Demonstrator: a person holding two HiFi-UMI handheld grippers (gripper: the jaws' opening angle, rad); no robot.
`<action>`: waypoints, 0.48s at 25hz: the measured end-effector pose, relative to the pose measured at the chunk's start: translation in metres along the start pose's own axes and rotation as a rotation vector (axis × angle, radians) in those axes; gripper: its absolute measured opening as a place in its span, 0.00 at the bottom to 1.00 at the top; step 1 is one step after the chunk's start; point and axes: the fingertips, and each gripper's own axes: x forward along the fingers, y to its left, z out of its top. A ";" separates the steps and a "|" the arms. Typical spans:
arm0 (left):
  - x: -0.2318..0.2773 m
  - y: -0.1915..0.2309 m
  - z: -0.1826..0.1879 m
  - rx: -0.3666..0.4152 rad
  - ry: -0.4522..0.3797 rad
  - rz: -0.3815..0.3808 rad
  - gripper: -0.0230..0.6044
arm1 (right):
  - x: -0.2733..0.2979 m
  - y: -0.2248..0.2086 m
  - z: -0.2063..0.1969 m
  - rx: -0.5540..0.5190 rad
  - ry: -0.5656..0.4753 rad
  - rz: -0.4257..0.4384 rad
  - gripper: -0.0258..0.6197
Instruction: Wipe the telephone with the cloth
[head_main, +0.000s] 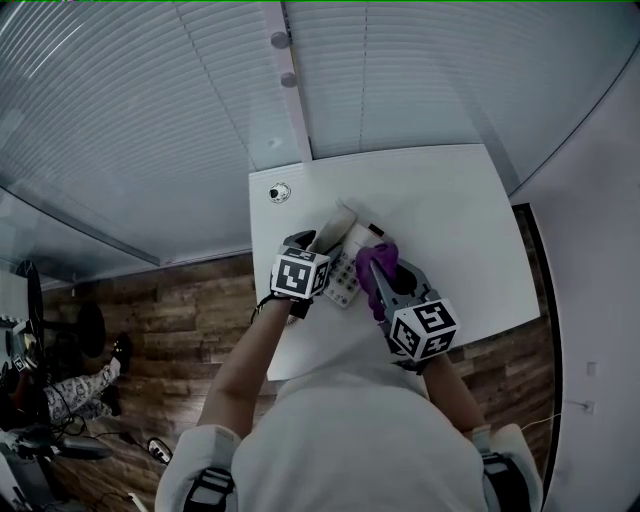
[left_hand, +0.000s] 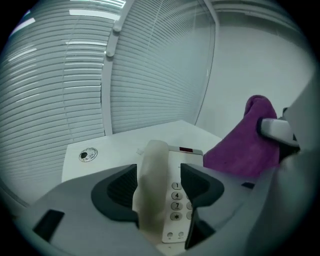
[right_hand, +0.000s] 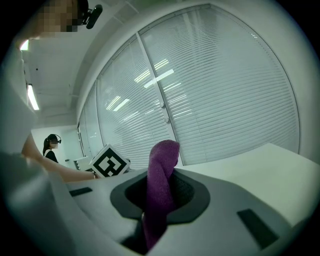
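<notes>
A white desk telephone lies on the white table, its keypad facing up. My left gripper stands open over the phone's left side. The cream handset lies lengthwise between its jaws, with a gap showing on the right side. My right gripper is shut on a purple cloth, which sticks up from between its jaws. In the left gripper view the cloth hangs just right of the phone, above the table.
A round cable grommet sits near the table's far left corner. Closed window blinds run behind the table. Wooden floor lies to the left. A person stands far off in the right gripper view.
</notes>
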 end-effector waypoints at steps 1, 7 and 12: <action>0.005 0.001 0.000 0.017 0.012 0.006 0.46 | 0.001 -0.002 0.000 0.004 0.001 0.001 0.13; 0.027 0.005 -0.007 0.084 0.077 0.037 0.48 | 0.004 -0.011 -0.004 0.028 0.009 -0.001 0.13; 0.040 0.010 -0.012 0.144 0.107 0.065 0.47 | 0.006 -0.017 -0.007 0.047 0.011 -0.004 0.13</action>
